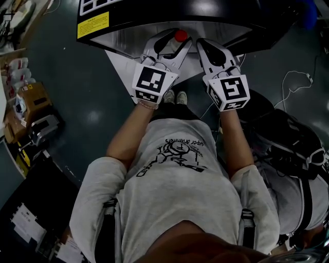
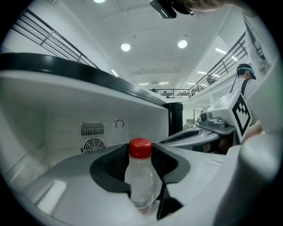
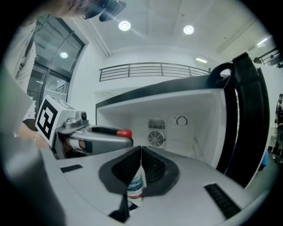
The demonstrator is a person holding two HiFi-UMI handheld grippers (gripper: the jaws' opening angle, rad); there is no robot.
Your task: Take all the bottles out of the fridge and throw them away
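A black mini fridge [image 1: 154, 13] stands open before me, and its white inside [image 2: 66, 128] fills both gripper views. My left gripper [image 1: 172, 38] is shut on a clear bottle with a red cap [image 2: 140, 176] and holds it upright by the body, the cap [image 1: 180, 36] above the jaws. My right gripper [image 1: 209, 50] is beside it on the right. Its jaws nearly meet at the tips and pinch a small labelled bottle [image 3: 135, 185], whose top is hidden. The left gripper and the red cap [image 3: 124, 133] also show in the right gripper view.
The fridge door [image 3: 247, 119] stands open on the right. Boxes and gear [image 1: 31, 102] sit on the floor at left, with a black bag [image 1: 288, 138] and a white cable [image 1: 295, 82] at right. A fan grille [image 3: 155, 138] is on the fridge's back wall.
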